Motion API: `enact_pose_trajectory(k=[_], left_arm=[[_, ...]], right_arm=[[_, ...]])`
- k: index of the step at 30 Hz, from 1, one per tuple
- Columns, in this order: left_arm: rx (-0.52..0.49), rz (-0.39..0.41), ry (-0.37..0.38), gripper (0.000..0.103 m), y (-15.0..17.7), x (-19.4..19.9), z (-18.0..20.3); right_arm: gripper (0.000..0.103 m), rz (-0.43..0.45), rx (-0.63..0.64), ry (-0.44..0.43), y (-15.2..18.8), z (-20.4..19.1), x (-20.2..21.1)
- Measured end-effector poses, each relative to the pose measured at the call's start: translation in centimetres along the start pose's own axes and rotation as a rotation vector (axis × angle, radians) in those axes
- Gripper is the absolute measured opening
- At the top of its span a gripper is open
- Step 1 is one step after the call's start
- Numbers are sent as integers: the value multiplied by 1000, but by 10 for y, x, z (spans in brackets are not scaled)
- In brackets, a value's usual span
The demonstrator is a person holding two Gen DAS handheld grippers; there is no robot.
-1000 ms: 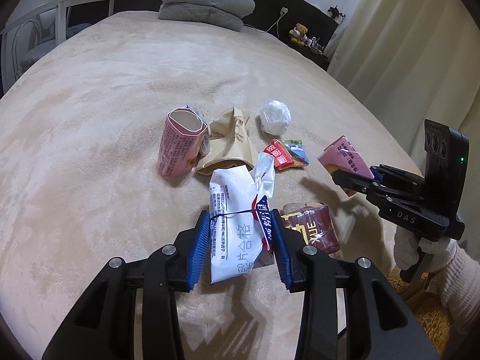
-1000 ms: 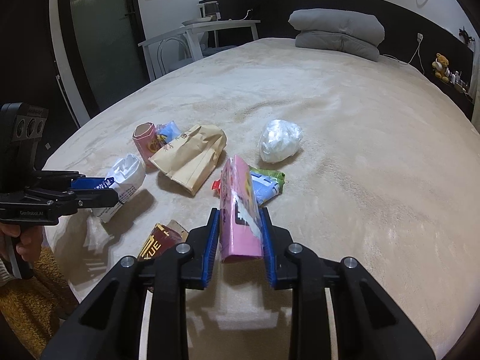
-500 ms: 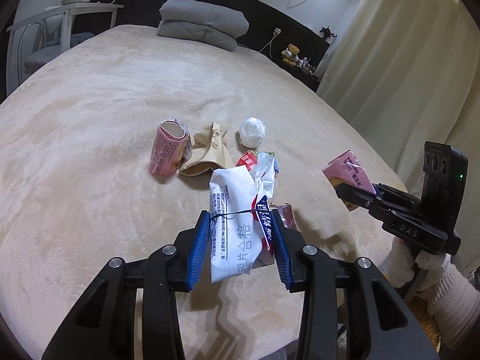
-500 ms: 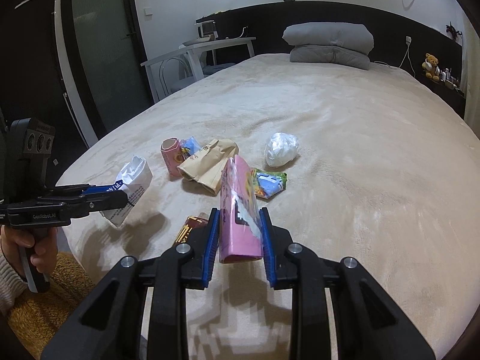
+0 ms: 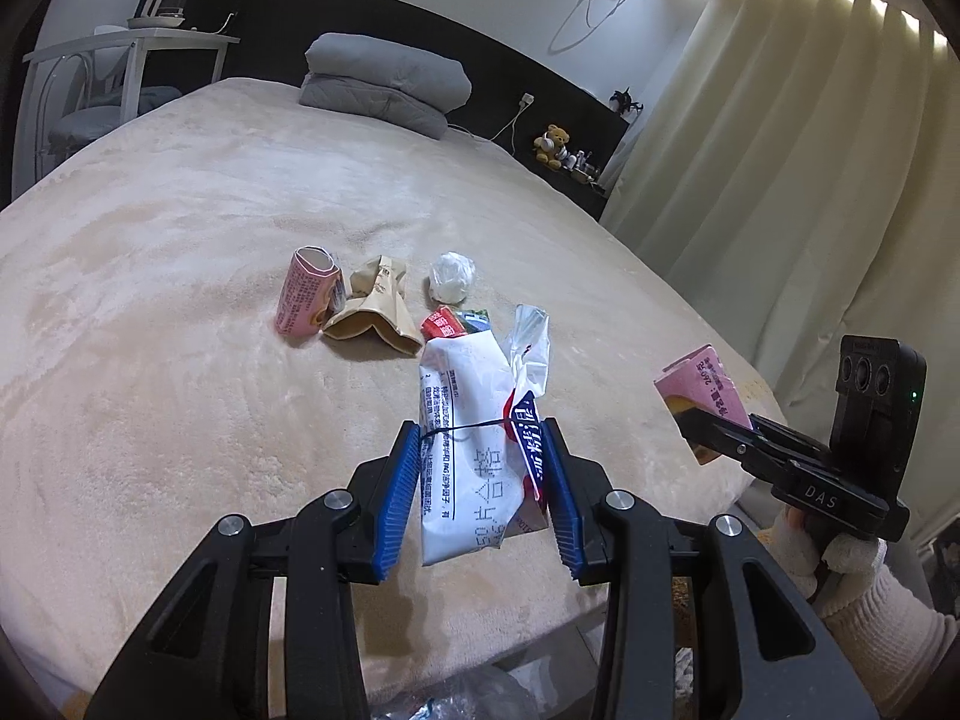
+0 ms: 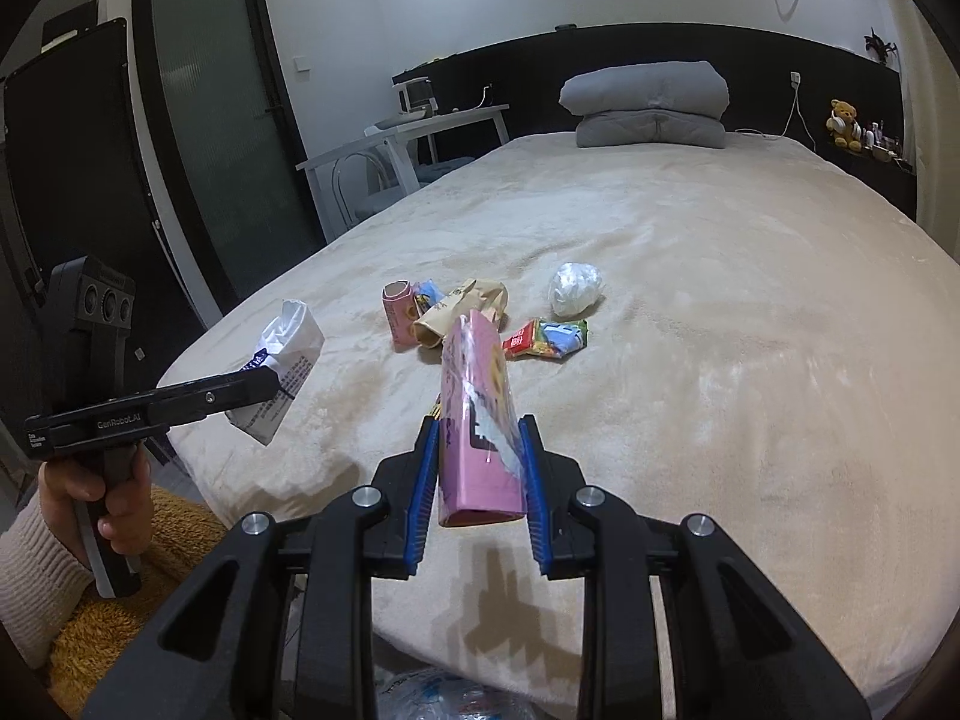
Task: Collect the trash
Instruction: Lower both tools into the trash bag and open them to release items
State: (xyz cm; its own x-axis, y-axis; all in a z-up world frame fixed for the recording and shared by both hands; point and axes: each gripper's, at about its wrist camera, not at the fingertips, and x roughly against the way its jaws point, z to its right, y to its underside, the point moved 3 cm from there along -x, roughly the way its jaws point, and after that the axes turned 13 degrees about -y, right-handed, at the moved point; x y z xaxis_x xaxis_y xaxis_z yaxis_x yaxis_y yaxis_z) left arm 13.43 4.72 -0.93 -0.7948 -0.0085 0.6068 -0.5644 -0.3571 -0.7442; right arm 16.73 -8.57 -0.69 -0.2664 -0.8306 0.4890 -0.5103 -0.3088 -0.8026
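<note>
My left gripper (image 5: 480,480) clamps the white wipes packet (image 5: 474,438), my right gripper (image 6: 477,474) the pink carton (image 6: 477,414), both above the bed's near edge (image 6: 300,468); remaining wrappers (image 6: 549,339) lie mid-bed, nothing blocking.

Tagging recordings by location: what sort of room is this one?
Almost certainly a bedroom: a wide bed with a beige cover, folded grey bedding against a dark headboard, and a teddy bear on the bedside ledge.

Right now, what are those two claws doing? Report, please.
Left claw shut on white wrapper. Right claw shut on pink carton. Both lifted clear of bed. More trash there, nothing blocking.
</note>
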Motion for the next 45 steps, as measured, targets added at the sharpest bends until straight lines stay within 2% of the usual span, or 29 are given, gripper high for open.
enact_pose_trajectory(k=[13, 25, 31, 39, 45], left_arm=[[28, 3, 42, 39, 46, 30, 15], [20, -104, 68, 39, 93, 30, 33], [19, -197, 67, 39, 114, 17, 40], [-35, -346, 41, 39, 142, -6, 48], [-49, -504, 10, 39, 170, -34, 48]], right_arm=[[28, 19, -35, -42, 42, -31, 38], [28, -53, -83, -116, 78, -49, 42], [28, -146, -126, -148, 98, -50, 33], [28, -297, -209, -161, 127, -36, 12], [27, -468, -268, -129, 156, -22, -13]])
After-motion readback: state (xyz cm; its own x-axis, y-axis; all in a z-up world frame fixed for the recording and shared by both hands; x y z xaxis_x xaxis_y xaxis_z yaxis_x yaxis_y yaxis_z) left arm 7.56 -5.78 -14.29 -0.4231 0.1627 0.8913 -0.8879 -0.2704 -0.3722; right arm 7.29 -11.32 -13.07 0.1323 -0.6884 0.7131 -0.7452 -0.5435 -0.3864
